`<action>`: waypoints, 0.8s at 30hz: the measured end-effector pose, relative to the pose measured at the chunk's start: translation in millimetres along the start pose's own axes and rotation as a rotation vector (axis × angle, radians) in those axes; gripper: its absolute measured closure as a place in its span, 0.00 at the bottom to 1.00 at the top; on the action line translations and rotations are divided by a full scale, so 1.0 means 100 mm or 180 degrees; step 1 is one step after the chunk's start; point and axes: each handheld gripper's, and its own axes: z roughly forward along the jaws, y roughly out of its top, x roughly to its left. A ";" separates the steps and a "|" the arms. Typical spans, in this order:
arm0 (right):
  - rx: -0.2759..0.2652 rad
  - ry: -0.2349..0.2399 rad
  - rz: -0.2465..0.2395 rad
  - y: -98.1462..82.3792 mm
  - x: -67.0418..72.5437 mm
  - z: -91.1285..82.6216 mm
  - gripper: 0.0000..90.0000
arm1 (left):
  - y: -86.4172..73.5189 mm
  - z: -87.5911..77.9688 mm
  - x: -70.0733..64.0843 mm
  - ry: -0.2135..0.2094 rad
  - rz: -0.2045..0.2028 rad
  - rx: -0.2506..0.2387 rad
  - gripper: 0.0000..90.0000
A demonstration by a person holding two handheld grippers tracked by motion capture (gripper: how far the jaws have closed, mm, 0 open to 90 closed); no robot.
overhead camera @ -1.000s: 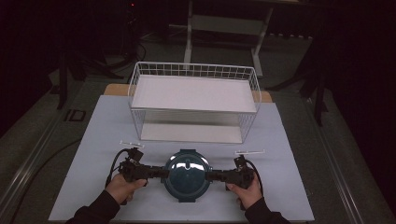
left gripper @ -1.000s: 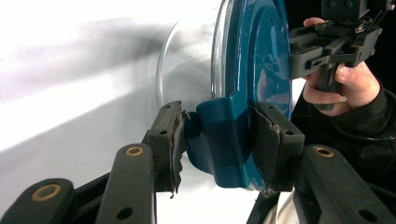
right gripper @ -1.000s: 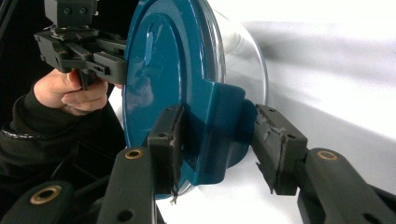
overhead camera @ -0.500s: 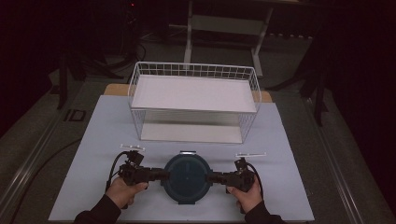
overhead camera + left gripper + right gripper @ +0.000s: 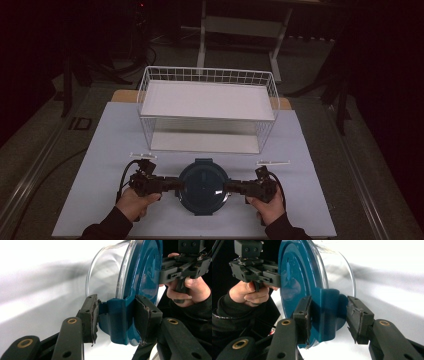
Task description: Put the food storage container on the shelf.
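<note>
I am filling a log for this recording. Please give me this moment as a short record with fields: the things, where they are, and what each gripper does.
table: white sheet on top
basket: white wire basket, far half of the table, a white board laid across it
container: round clear container with a blue lid, near edge, between the two grippers
left gripper: jaws around the lid's left clip
right gripper: jaws around the lid's right clip, one pad a little apart from it
hands: one hand on each gripper
lid state: on the container

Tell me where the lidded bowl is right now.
In the high view the bowl sits at the table's near edge, in front of the wire basket, between the left gripper and right gripper.
</note>
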 end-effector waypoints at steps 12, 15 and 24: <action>-0.0170 -0.0071 -0.0113 0.25 -0.03 -0.15 0.63 | 0.32 0.05 -0.07 0.0055 0.0194 -0.0099 0.62; -0.0195 -0.0076 -0.0118 0.29 -0.05 -0.16 0.63 | 0.38 0.06 -0.06 0.0061 0.0234 -0.0108 0.62; -0.0287 -0.0163 -0.0226 0.53 -0.16 -0.23 0.63 | 0.58 0.17 0.01 0.0051 0.0394 -0.0244 0.62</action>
